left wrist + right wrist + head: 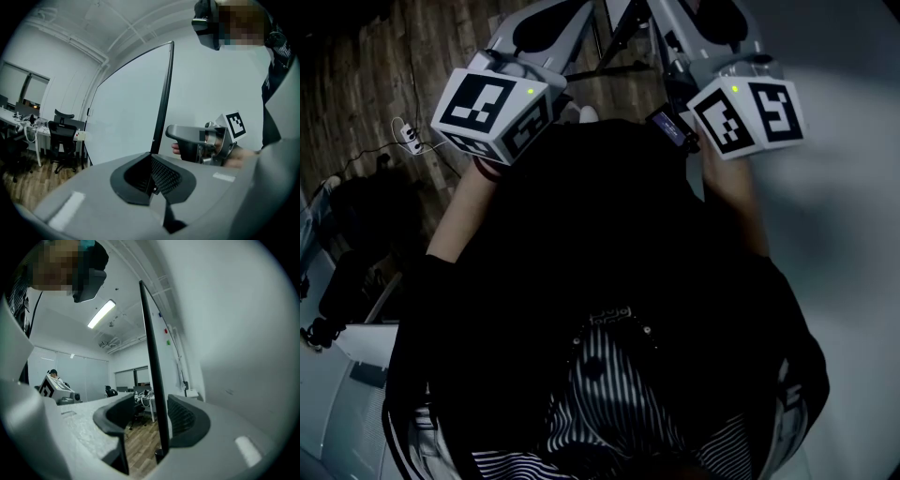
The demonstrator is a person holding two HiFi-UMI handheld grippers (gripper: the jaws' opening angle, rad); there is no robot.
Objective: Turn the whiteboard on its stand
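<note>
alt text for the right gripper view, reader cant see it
The right gripper has its jaws apart, with the thin dark edge of the whiteboard upright between them. Behind: an office with desks, wood floor and a lit ceiling lamp.

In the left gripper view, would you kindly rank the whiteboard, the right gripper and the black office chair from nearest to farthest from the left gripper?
1. Whiteboard: its edge between the left gripper jaws.
2. Right gripper: just beyond, right.
3. Black office chair: far left, background.

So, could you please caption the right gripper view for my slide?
Right gripper, jaws open, straddling the dark edge of the whiteboard.
</note>
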